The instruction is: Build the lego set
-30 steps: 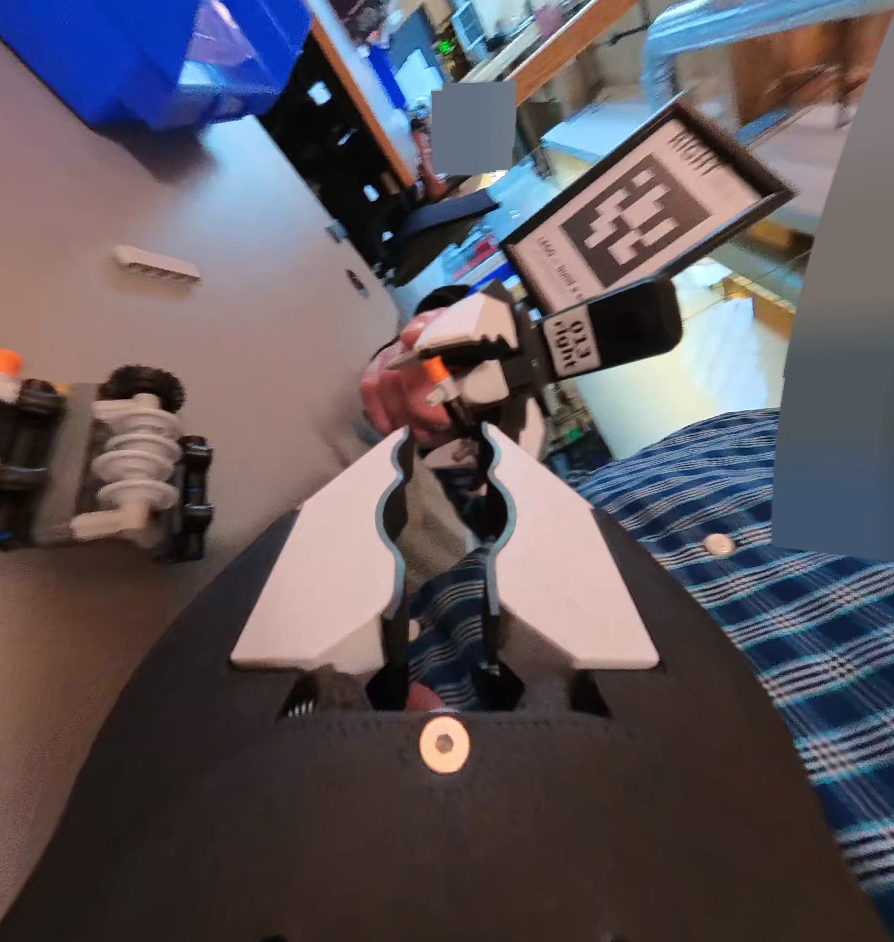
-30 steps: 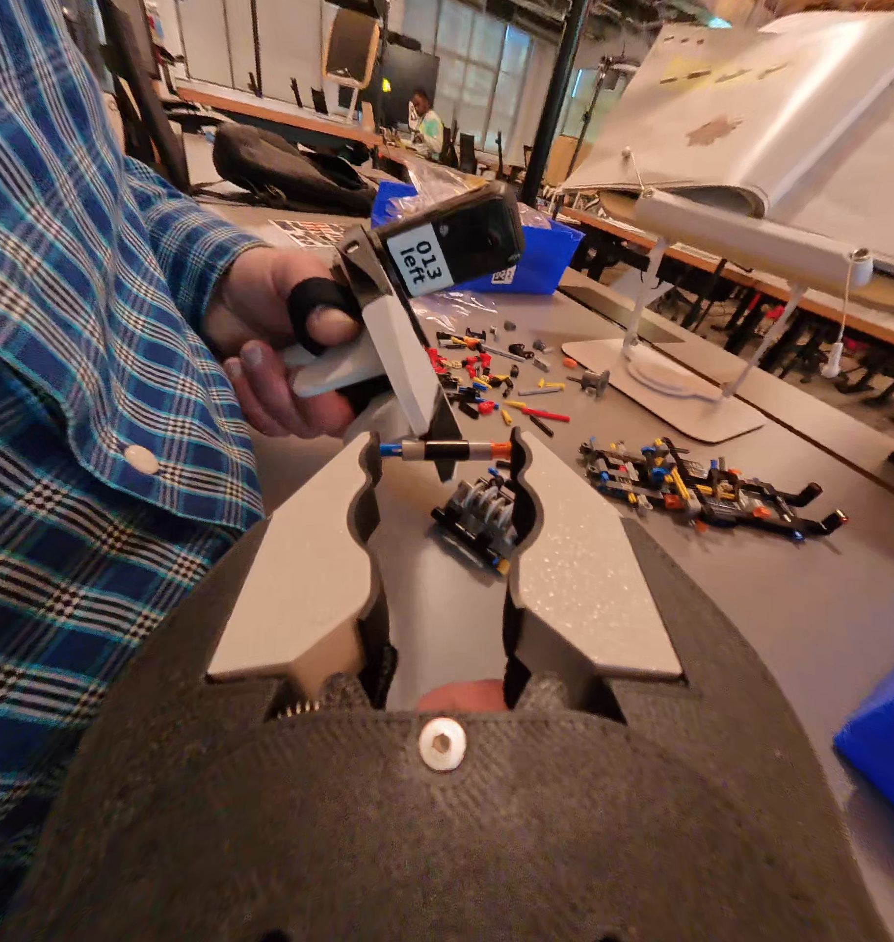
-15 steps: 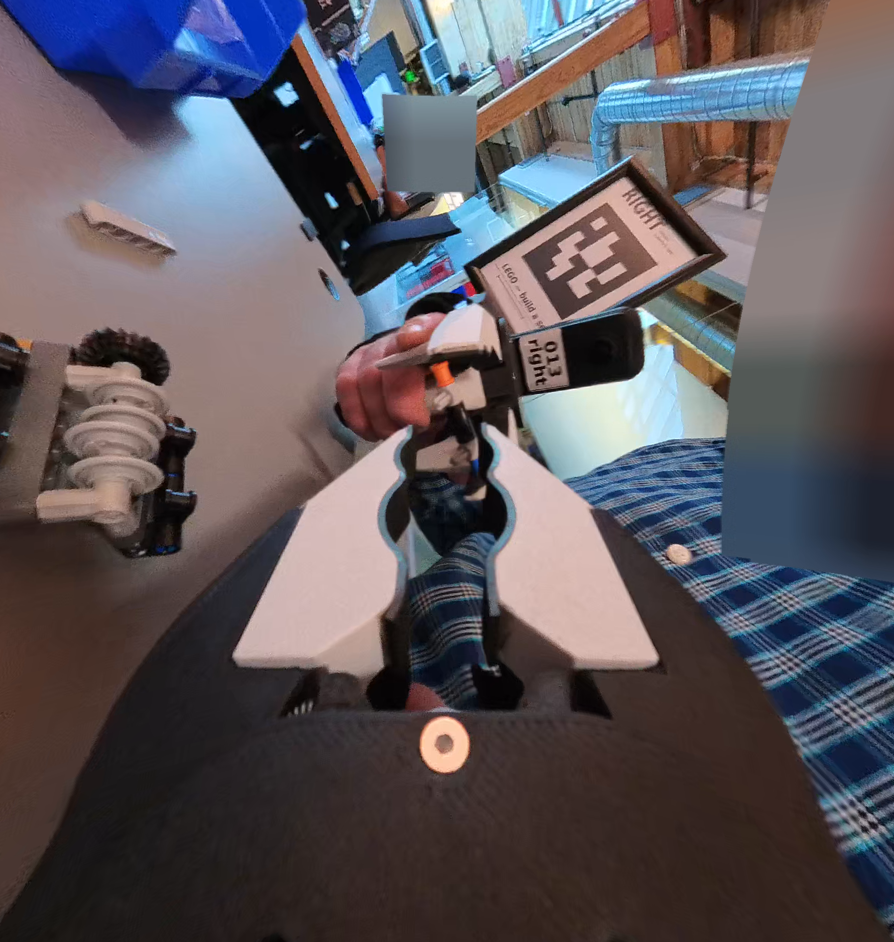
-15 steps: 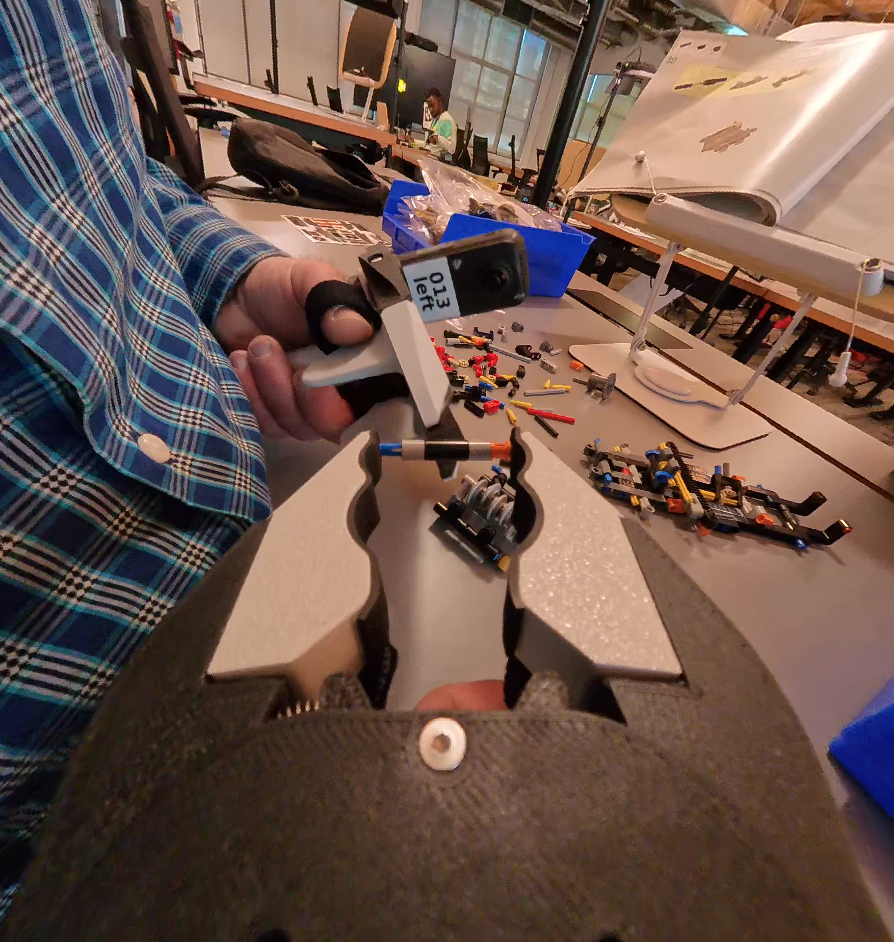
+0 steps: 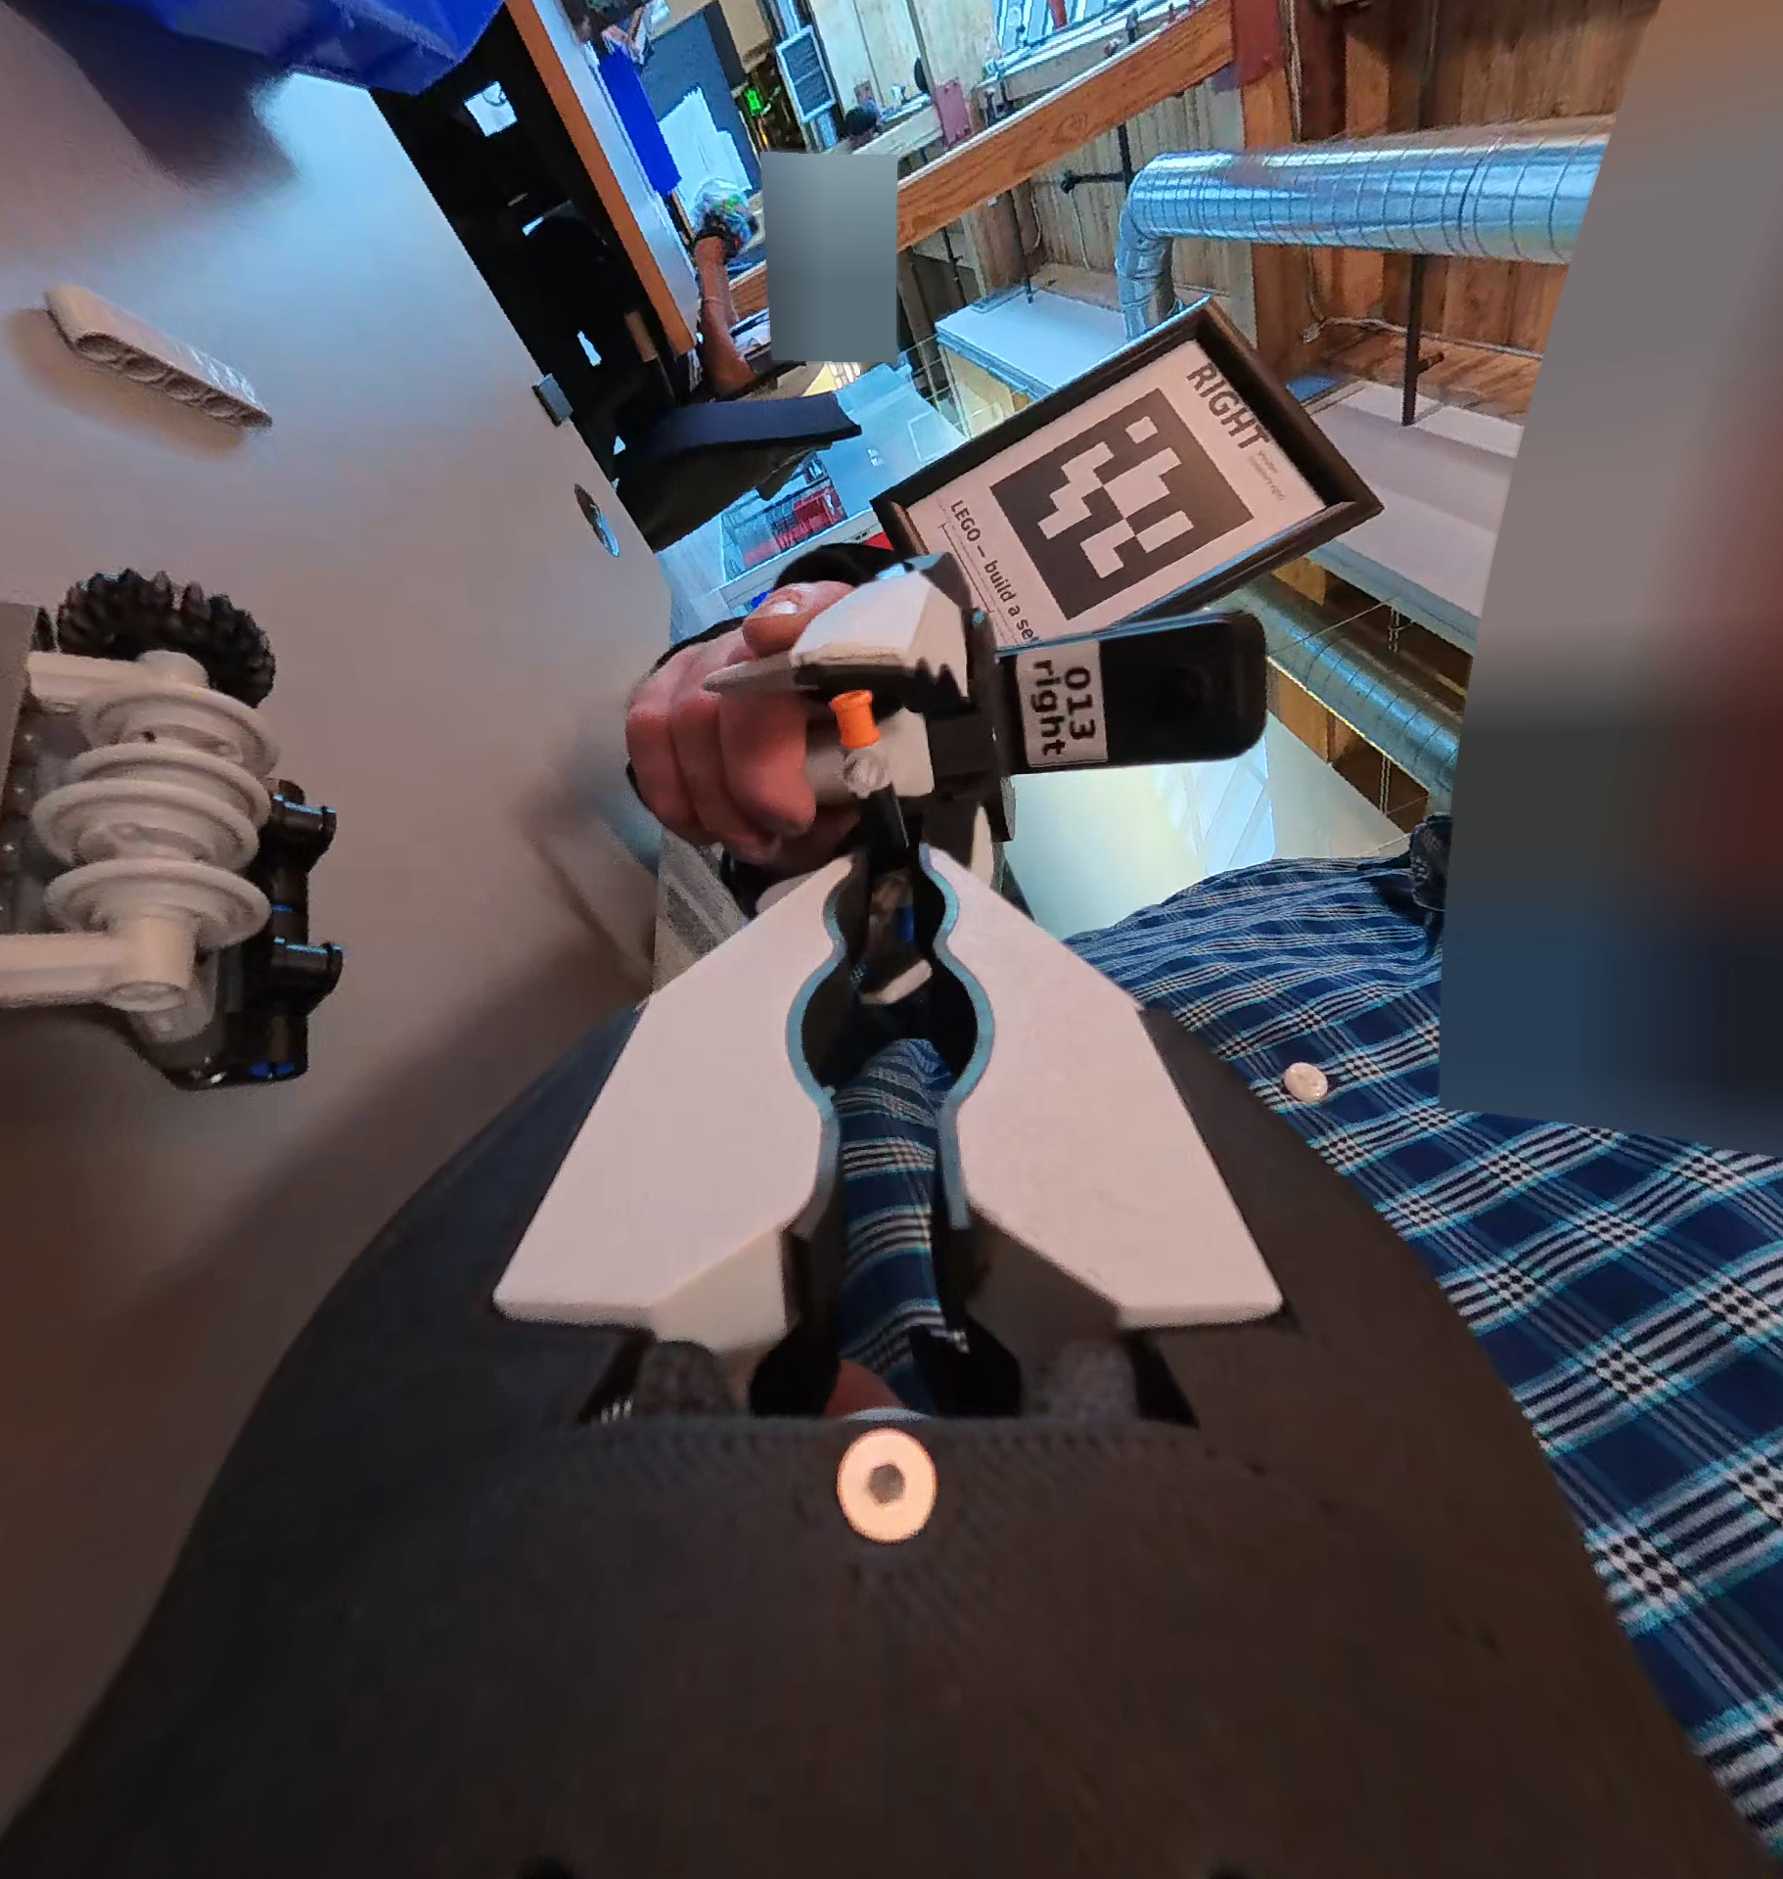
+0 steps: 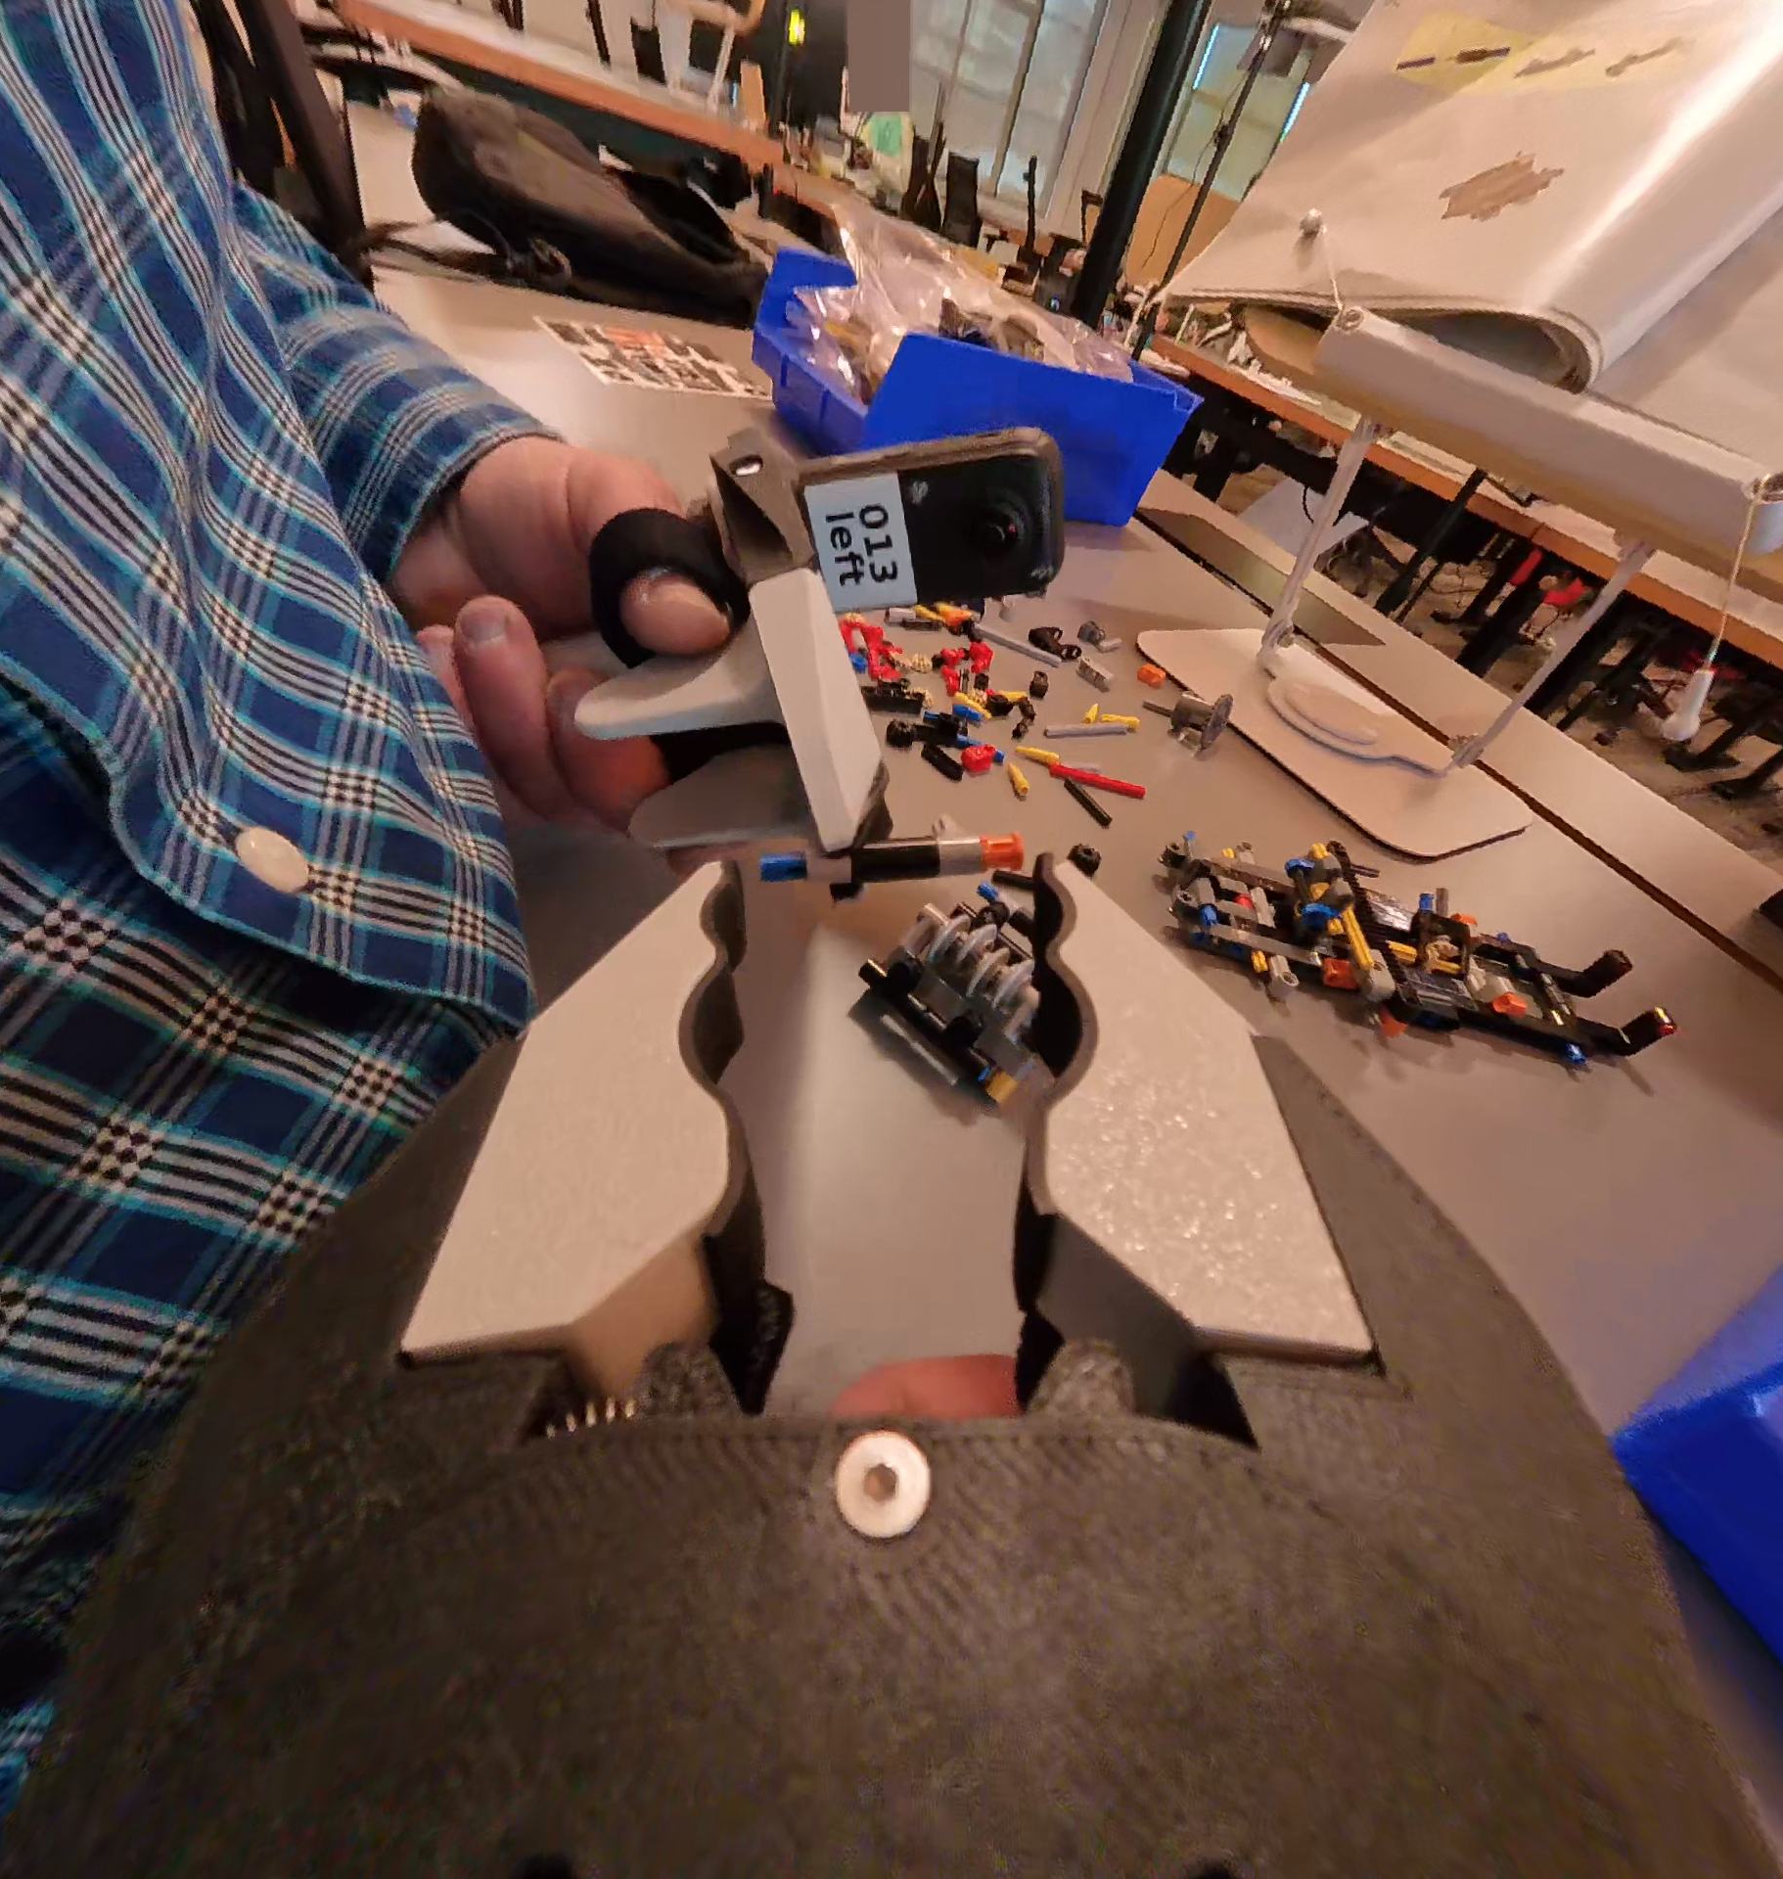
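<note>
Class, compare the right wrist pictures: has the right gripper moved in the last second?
Yes. The right gripper drew back slightly and opened: the engine block on the table sits higher in view, and the rod now lies beyond its fingertips, not between them.

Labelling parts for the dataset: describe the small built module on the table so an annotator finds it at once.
On the grey table, find the long black chassis with coloured pins. The module lies left of it, just beyond the right tool. Unlike the chassis and loose pieces, it is a short black block carrying a row of pale grey discs.
</note>
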A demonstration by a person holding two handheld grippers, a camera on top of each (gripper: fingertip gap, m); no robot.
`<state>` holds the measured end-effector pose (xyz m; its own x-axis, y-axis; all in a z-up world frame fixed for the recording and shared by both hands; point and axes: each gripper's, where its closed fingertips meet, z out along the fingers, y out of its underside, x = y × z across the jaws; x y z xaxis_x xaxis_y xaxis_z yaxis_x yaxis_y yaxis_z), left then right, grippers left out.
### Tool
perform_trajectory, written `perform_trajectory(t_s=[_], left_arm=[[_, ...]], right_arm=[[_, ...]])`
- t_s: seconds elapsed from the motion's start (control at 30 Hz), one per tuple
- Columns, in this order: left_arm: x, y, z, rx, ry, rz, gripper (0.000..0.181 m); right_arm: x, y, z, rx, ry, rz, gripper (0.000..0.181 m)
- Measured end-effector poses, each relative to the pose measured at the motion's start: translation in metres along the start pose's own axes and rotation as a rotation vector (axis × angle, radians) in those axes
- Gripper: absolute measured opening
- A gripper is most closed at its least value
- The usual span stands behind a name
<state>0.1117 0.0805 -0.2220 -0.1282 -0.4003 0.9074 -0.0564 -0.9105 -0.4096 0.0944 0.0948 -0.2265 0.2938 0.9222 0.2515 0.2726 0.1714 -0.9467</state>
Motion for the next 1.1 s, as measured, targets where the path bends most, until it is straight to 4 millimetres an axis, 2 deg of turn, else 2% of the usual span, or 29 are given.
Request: perform_trajectory(t_s=[0.33, 0.47, 0.5, 0.57, 0.67, 0.77, 0.9, 0.97, 1.1], left_arm=[[-0.009, 0.012, 0.000, -0.109, -0.067, -0.011, 0.004], [-0.015, 0.008, -0.002, -0.093, -0.125, 0.011, 0.006], [-0.018, 0.004, -0.005, -0.079, -0.156, 0.031, 0.012], [-0.023, -0.004, -0.016, -0.059, -0.245, 0.120, 0.018], [-0.037, -0.014, -0.038, -0.075, -0.470, 0.352, 0.019], [-0.059, -0.008, -0.054, -0.233, -0.696, 0.633, 0.021], [-0.069, -0.001, -0.052, -0.340, -0.763, 0.826, 0.023], [-0.077, 0.003, -0.052, -0.392, -0.788, 0.855, 0.024], [-0.080, 0.007, -0.042, -0.422, -0.772, 0.885, 0.027]], right_arm=[[-0.008, 0.010, -0.002, -0.142, -0.062, -0.123, 0.047], [-0.003, 0.016, 0.000, -0.189, -0.037, -0.068, 0.046], [0.000, 0.021, 0.001, -0.208, -0.015, -0.038, 0.046], [0.008, 0.030, 0.003, -0.230, 0.032, 0.041, 0.046], [0.011, 0.046, 0.007, -0.286, 0.073, 0.152, 0.046], [0.009, 0.058, 0.014, -0.351, 0.102, 0.230, 0.046], [0.009, 0.062, 0.022, -0.394, 0.125, 0.295, 0.046], [0.008, 0.069, 0.024, -0.431, 0.130, 0.317, 0.046], [0.010, 0.074, 0.026, -0.464, 0.141, 0.345, 0.046]])
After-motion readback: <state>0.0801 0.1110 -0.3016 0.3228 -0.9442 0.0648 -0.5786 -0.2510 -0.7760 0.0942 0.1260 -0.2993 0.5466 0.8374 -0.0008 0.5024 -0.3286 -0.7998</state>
